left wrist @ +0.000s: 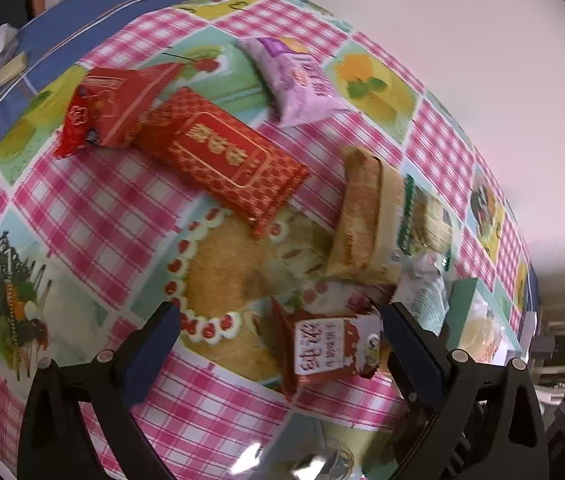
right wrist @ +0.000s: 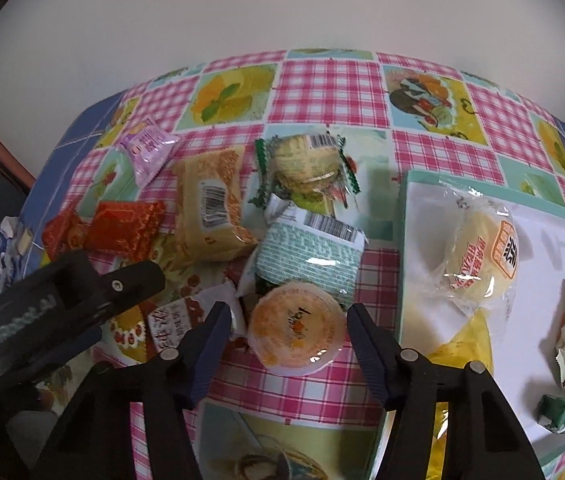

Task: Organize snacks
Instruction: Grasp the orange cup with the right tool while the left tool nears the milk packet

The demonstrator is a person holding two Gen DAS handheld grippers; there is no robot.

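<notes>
Between my right tool (right wrist: 288,330) pads sits the jelly cup (right wrist: 294,330), light, slick, crushable, jaws narrowed but untouching, so I grip its sidewalls; left tool (left wrist: 280,334) stands wide.

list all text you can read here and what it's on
nothing reads clearly.
red packet: gold characters, blurred.
sachet: dark script, blurred.
bun wrapper: red and orange print, blurred.
jelly cup: lid print, blurred.
yellow packet, green packet: barcodes, digits too small.
</notes>
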